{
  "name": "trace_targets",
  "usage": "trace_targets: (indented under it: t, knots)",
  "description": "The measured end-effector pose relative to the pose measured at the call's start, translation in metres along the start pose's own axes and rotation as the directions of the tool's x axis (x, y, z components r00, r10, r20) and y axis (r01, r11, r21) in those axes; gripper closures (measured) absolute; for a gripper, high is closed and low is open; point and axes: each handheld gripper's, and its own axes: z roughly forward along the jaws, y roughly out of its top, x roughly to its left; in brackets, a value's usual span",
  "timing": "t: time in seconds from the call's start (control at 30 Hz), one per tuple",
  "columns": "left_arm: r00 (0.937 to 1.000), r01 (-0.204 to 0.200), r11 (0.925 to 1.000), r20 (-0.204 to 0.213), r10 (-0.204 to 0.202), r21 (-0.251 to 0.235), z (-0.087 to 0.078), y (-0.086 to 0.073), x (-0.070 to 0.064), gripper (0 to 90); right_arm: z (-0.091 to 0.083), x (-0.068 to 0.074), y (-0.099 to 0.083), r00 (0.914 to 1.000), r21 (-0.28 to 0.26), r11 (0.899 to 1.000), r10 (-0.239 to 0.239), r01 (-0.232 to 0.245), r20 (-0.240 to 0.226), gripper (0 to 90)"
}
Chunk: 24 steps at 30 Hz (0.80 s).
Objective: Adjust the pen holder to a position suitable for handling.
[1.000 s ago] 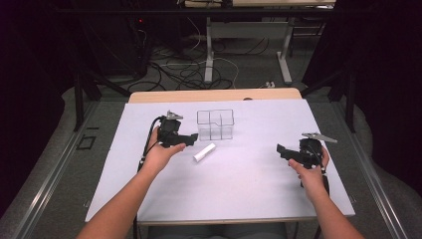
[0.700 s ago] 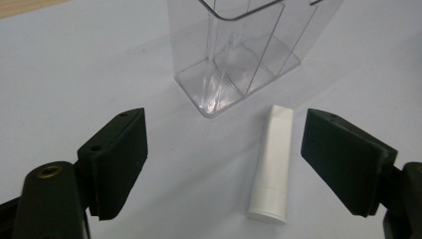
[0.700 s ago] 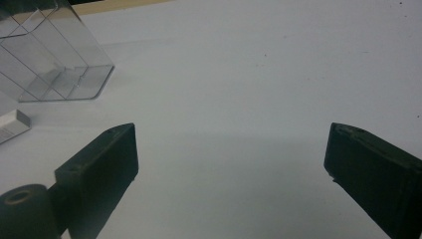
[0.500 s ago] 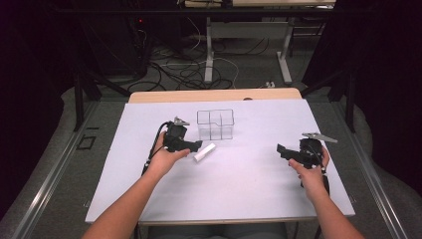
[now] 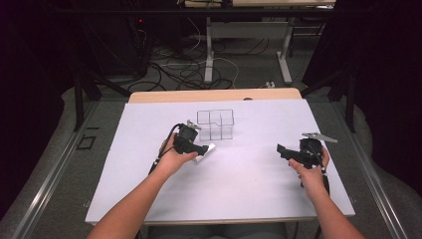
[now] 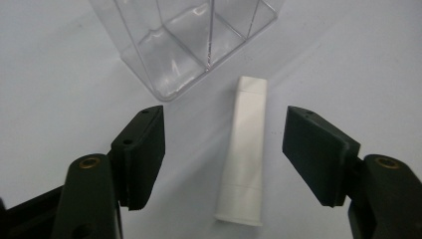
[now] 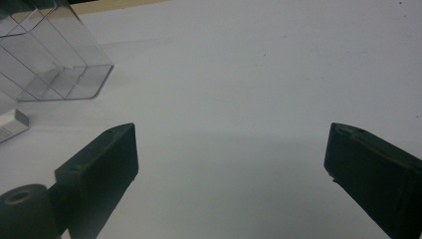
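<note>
The left tongs [image 6: 224,149] gape wide over the white tube [image 6: 245,149], lying flat at the clear organizer's [image 5: 215,123] 7 o'clock, probably untouched. Lower squarely, then pinch mid-body. The right tongs [image 5: 284,151] idle, wide.

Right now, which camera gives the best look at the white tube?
The left gripper view: the white tube lies full length on the table between the open jaws. The high view shows it small, partly behind the left gripper. The right gripper view catches one end at its edge.
</note>
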Motion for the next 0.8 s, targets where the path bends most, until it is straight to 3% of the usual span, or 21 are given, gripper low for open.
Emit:
trace_targets:
  t: [0.23, 0.8]
  knots:
    - [0.9999, -0.01, 0.9972, 0.014, 0.009, 0.074, 0.007, 0.0, -0.005, 43.8, 0.0, 0.0, 0.0, 1.0, 0.001, 1.0, -0.002, 0.002, -0.002, 6.4]
    - [0.9999, -0.005, 0.9882, 0.012, 0.004, 0.153, 0.017, 0.0, -0.01, 64.6, 0.001, 0.0, -0.001, 0.9999, 0.007, 1.0, -0.011, 0.011, -0.005, 6.4]
